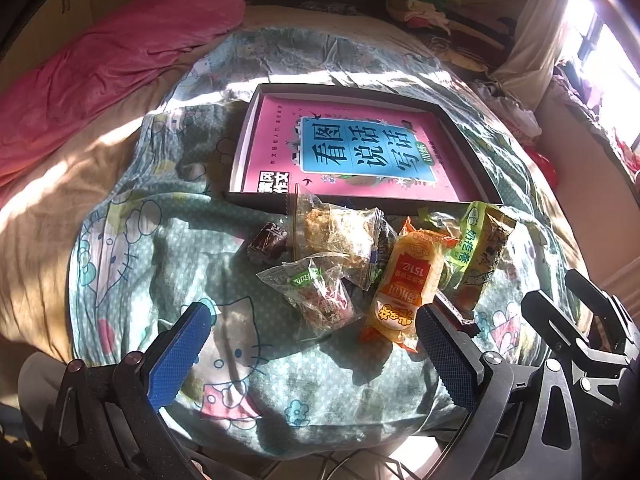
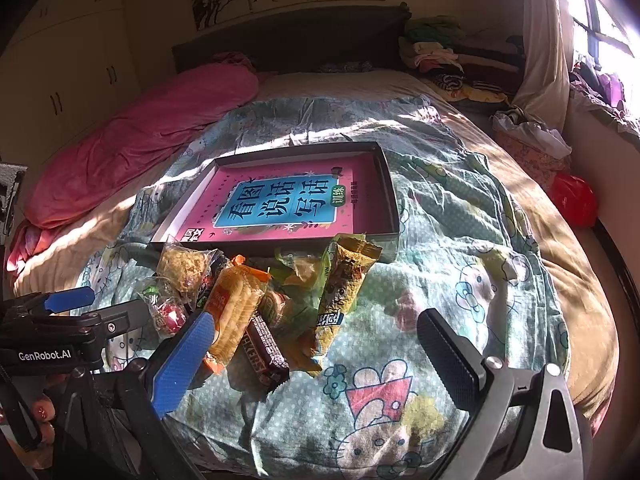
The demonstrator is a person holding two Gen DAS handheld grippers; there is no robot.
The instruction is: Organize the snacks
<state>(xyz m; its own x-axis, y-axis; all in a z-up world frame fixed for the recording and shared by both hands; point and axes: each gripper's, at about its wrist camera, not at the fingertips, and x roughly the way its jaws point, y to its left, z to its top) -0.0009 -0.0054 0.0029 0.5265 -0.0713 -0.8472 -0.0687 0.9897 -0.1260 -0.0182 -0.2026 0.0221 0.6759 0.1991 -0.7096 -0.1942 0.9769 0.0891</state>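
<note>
On bed quilt: heap of wrapped snack packets (image 1: 372, 264) beside shallow dark tray (image 1: 256, 120). Left claw (image 1: 314, 332), right claw (image 2: 316, 340) wide open, empty. Sorting unstarted; next, pick one packet.

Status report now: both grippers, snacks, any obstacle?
Left gripper open, right gripper open, both empty. Snack pile loose on quilt, none in the tray. Pink book fills tray.

One shallow dark cardboard tray (image 2: 390, 184) ahead of the tools; one pink book (image 2: 280, 204) inside; roughly eight wrapped snack packets (image 2: 236, 304) nearer; exact count unclear.
</note>
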